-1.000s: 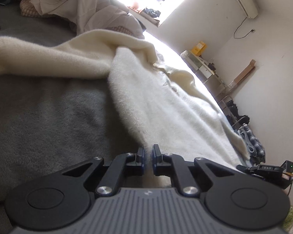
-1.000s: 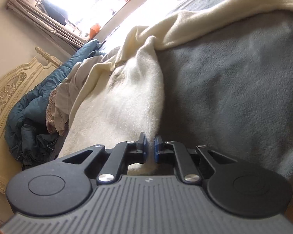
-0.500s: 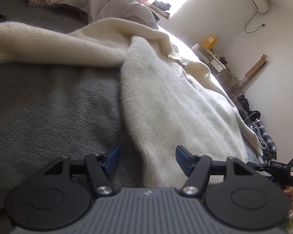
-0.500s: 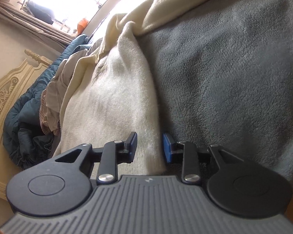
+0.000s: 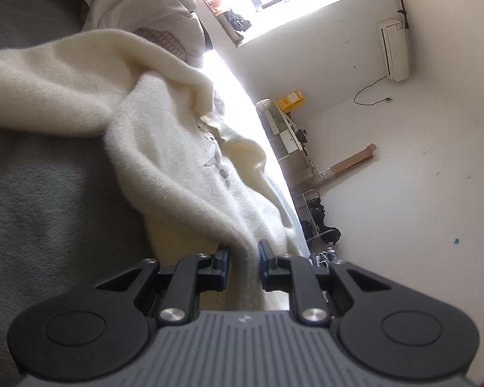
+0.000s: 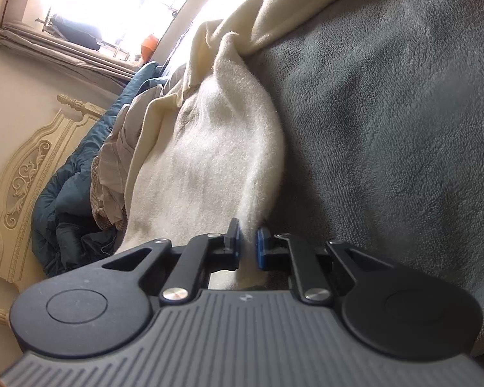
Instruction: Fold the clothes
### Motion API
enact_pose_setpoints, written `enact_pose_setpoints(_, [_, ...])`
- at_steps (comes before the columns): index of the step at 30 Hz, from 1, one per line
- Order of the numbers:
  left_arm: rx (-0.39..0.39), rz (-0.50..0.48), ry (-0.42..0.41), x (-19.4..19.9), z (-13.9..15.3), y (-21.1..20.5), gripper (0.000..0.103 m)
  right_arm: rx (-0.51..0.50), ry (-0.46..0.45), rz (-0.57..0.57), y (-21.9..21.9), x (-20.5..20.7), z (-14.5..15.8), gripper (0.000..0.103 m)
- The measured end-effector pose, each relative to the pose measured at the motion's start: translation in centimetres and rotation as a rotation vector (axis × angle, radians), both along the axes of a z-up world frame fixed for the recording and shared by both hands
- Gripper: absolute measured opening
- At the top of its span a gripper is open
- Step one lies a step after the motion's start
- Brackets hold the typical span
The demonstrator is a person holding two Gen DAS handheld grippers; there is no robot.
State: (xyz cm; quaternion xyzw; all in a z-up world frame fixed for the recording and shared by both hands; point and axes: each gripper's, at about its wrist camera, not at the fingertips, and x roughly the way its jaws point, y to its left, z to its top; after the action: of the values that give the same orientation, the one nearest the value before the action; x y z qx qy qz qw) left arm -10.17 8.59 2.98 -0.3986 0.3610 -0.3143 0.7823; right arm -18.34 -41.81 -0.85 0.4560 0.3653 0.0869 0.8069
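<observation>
A fluffy cream sweater [image 5: 164,148] lies spread on a grey fleece blanket [image 5: 48,200], with a small grey motif on its front. My left gripper [image 5: 244,259] is shut on a lifted fold of the sweater's hem, and the fabric rises off the bed toward it. In the right wrist view the same cream sweater [image 6: 209,167] lies on the grey blanket [image 6: 387,113]. My right gripper [image 6: 248,242] is shut on another part of the hem, pinched between its blue pads.
A pile of pale clothes [image 5: 138,3] lies at the far end of the bed. A teal quilt [image 6: 80,167] and a carved cream headboard [image 6: 25,177] are at the left of the right wrist view. A shelf with clutter [image 5: 293,135] stands against the white wall.
Both grippers opened half a second ago and have now closed again on the sweater's hem. The left gripper has lifted and tilted, pulling the fabric up.
</observation>
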Motion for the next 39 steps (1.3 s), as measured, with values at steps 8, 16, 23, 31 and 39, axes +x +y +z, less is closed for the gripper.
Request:
enact_pose_setpoints(8, [0.025, -0.049, 0.065, 2.5, 0.8, -2.0, 0.03, 0.058, 0.014, -0.024, -0.4, 0.3, -0.3, 0.008])
enact_pose_setpoints(16, [0.077, -0.06, 0.135, 2.0, -1.2, -2.1, 0.054, 0.07, 0.042, -0.013, -0.7, 0.3, -1.2, 0.01])
enact_pose_setpoints(23, [0.118, -0.019, 0.196, 0.4, -4.3, 0.4, 0.061, 0.048, 0.055, 0.02, -0.8, 0.4, -1.3, 0.013])
enact_pose_setpoints(31, [0.106, -0.055, 0.164, -0.1, -6.6, 0.1, 0.013, 0.074, 0.078, 0.065, -0.1, 1.9, -2.5, 0.025])
enact_pose_setpoints(39, [0.044, -0.036, 0.034, -3.5, -3.6, 2.2, 0.008, 0.056, -0.073, 0.139, 1.6, -0.3, 0.4, 0.006])
